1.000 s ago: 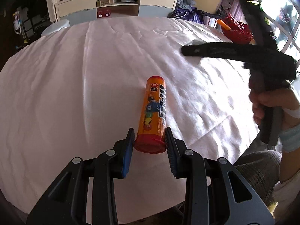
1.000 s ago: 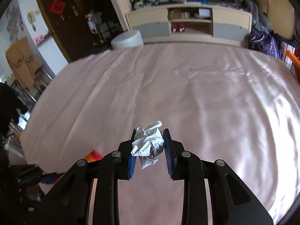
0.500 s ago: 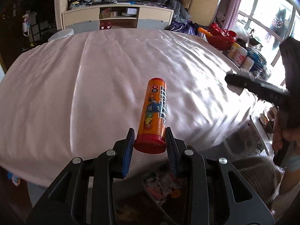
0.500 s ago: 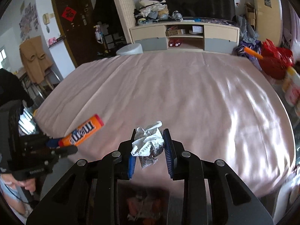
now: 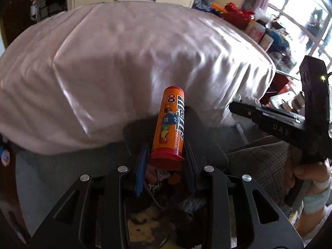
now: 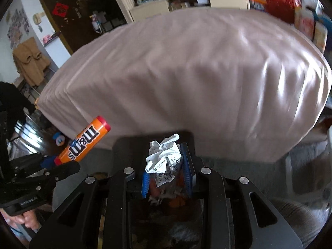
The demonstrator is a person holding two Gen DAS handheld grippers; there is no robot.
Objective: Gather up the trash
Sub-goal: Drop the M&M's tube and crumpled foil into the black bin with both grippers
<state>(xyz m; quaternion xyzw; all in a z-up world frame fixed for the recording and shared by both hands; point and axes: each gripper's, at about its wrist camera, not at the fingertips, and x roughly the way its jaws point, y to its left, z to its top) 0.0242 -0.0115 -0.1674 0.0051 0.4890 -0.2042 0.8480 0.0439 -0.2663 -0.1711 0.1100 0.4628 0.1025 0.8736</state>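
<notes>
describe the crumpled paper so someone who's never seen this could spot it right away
Start at the big bed under its pale pink sheet, then drop to its near edge, where the right gripper hangs. Pinched between its blue pads is the crumpled paper, white with black print, unlike the smooth orange candy tube nearby.

orange candy tube [image 5: 171, 124], crumpled receipt [image 6: 164, 159], both clamped

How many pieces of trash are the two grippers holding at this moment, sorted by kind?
Orange candy tube, held in the left gripper: 1
Crumpled paper receipt, held in the right gripper: 1
Total: 2
</notes>
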